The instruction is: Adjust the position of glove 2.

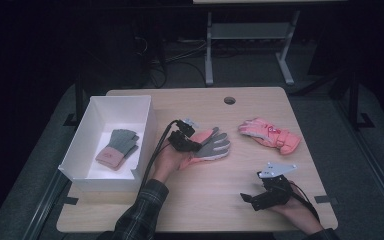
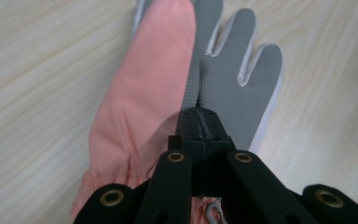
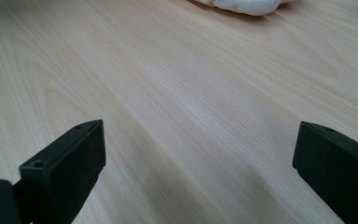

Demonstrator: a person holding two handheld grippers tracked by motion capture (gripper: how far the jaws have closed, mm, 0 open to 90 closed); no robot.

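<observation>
A pink glove with a grey palm (image 1: 212,145) lies palm up in the middle of the table. My left gripper (image 1: 196,145) is over its cuff end. In the left gripper view the two black jaws meet at their tips, so my left gripper (image 2: 199,122) is shut on a pinch of the glove (image 2: 140,93) where the pink fabric joins the grey palm. A second pink glove (image 1: 271,134) lies to the right. My right gripper (image 1: 250,199) rests near the front right edge, and in its own view my right gripper (image 3: 200,137) is open over bare wood.
A white box (image 1: 147,125) stands at the table's left with a grey and pink knit glove (image 1: 117,147) inside. A round cable hole (image 1: 229,100) is at the back of the tabletop. A pale glove edge (image 3: 242,5) shows far ahead of the right gripper.
</observation>
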